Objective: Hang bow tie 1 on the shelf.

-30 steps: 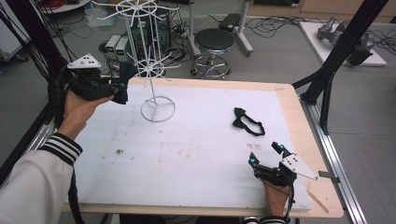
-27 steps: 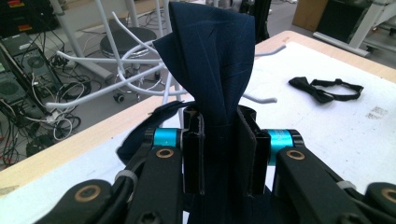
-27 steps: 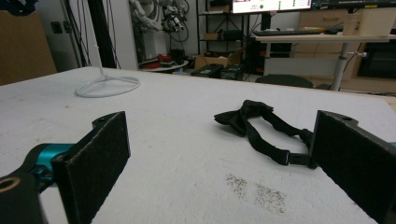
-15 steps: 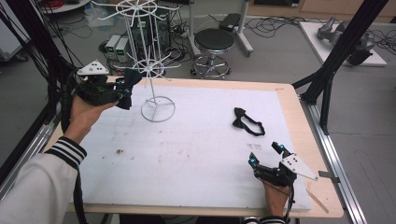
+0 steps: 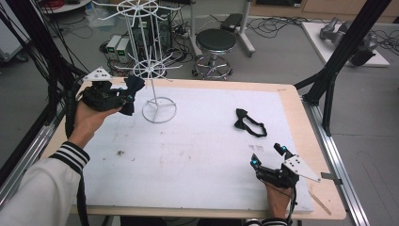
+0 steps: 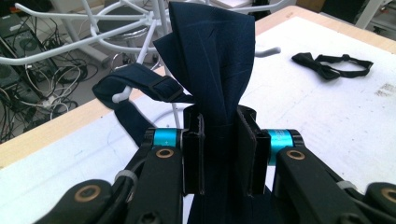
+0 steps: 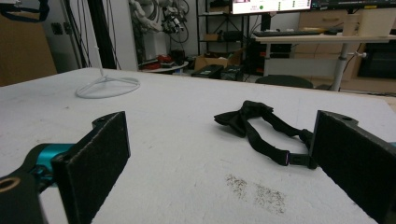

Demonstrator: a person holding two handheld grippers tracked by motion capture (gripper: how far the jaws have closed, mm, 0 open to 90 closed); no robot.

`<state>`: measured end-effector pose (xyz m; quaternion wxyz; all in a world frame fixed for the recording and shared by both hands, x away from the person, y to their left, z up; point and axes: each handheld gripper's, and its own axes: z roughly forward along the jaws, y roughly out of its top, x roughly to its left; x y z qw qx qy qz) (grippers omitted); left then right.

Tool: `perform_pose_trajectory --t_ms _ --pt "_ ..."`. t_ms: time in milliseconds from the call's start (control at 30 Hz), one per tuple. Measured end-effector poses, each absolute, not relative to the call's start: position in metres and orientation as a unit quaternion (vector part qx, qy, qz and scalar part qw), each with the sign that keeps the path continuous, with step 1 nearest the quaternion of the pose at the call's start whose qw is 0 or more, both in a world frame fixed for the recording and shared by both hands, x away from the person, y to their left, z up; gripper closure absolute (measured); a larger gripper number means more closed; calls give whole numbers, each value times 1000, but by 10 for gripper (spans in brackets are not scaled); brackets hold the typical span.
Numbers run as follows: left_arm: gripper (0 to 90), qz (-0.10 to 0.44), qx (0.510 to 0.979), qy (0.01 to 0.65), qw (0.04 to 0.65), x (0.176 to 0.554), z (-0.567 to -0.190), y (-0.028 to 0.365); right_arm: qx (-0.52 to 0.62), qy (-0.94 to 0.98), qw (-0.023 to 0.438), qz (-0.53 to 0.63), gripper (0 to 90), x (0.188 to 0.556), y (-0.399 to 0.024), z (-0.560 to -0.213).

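Navy bow tie was clamped at its middle between the jaws of the left gripper, which were nearly closed on the bunched cloth. The gripper held it up beside the white wire rack, and its strap was looped over one white hook, probably so the tie could hang there. The right gripper rested on the table with wide open jaws, holding nothing, facing a black bow tie that probably waited for its turn.
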<state>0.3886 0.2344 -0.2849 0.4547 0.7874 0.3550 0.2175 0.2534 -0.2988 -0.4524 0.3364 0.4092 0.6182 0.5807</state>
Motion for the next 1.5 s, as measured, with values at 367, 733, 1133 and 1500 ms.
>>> perform_pose_trajectory --t_ms 367,733,1133,1500 --pt "689 201 784 370 456 387 -287 236 409 615 338 584 42 254 -300 -452" --pt "195 188 785 345 479 374 -289 241 409 615 339 583 42 253 -300 -453" --pt "179 179 769 289 541 348 -307 262 406 619 345 578 42 253 -298 -452" --pt "173 200 748 261 576 323 -334 276 407 622 346 573 42 253 -297 -452"
